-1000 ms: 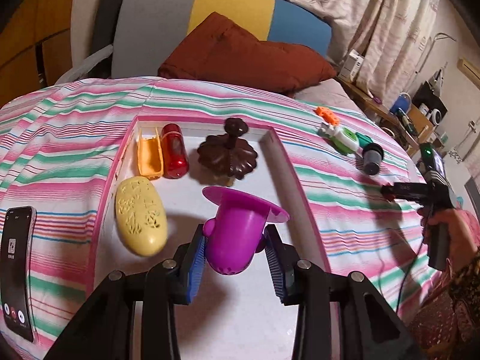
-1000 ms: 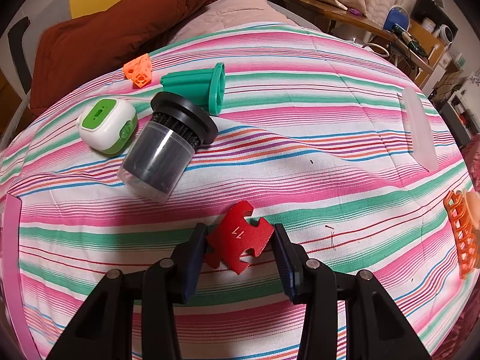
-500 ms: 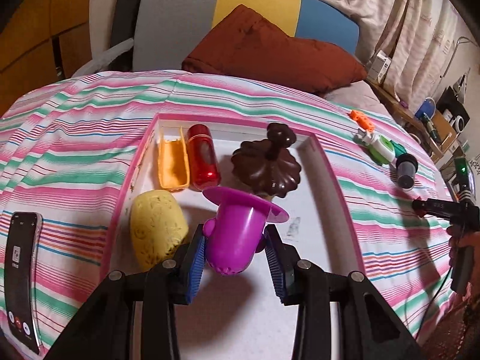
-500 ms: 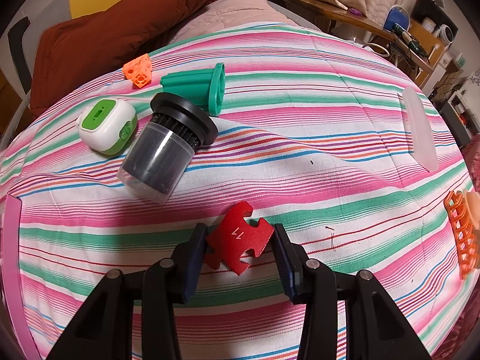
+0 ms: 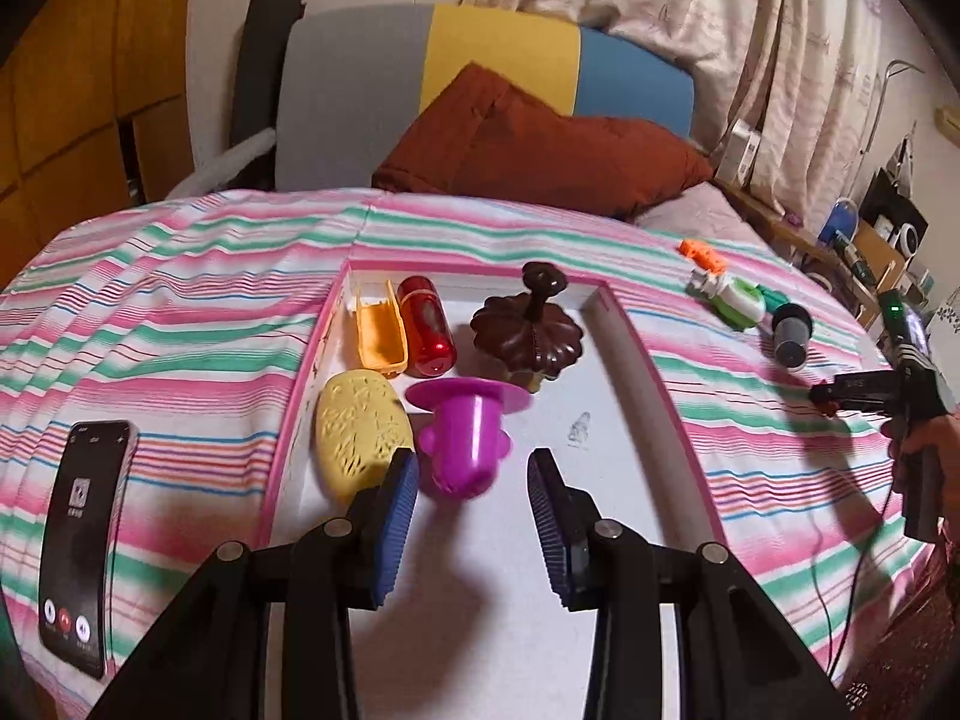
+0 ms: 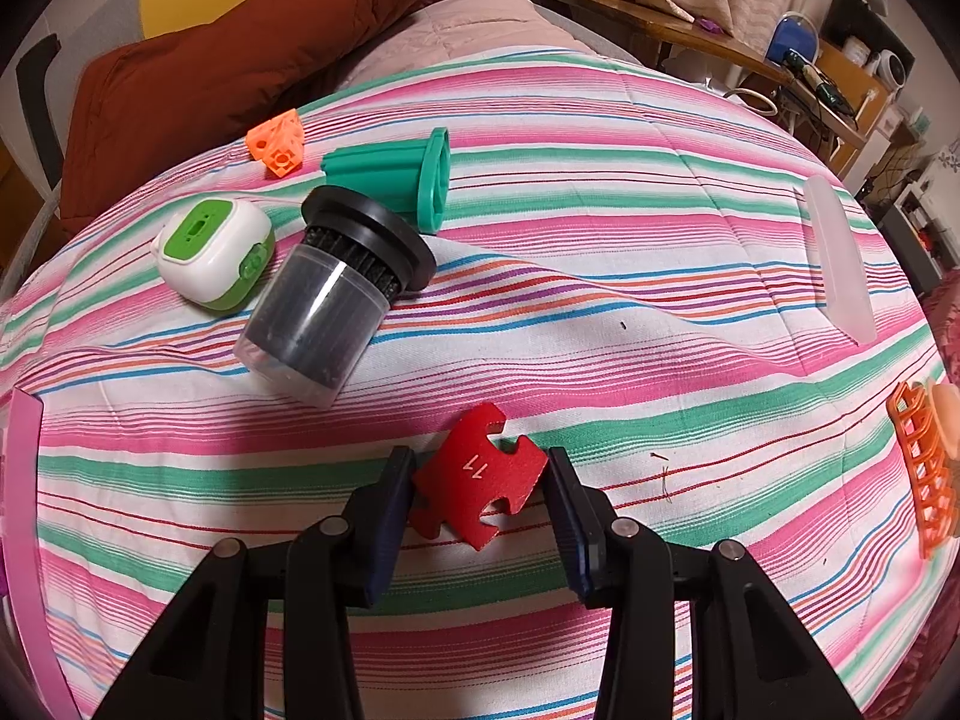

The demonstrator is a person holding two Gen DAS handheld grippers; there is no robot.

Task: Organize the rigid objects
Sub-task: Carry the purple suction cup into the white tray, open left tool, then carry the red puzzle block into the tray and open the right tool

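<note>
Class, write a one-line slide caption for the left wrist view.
Open left gripper behind a purple cup lying in the pink-rimmed tray.

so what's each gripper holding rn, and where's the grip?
Left gripper: nothing, open behind the purple cup. Right gripper: red puzzle piece, clamped by opposite edges.

You can't read the tiny words on the phone (image 5: 84, 546) screen. The orange basket (image 6: 921, 468) is cut off at the picture's right edge. The pink tray (image 6: 21, 516) shows only a thin strip at the left edge.
</note>
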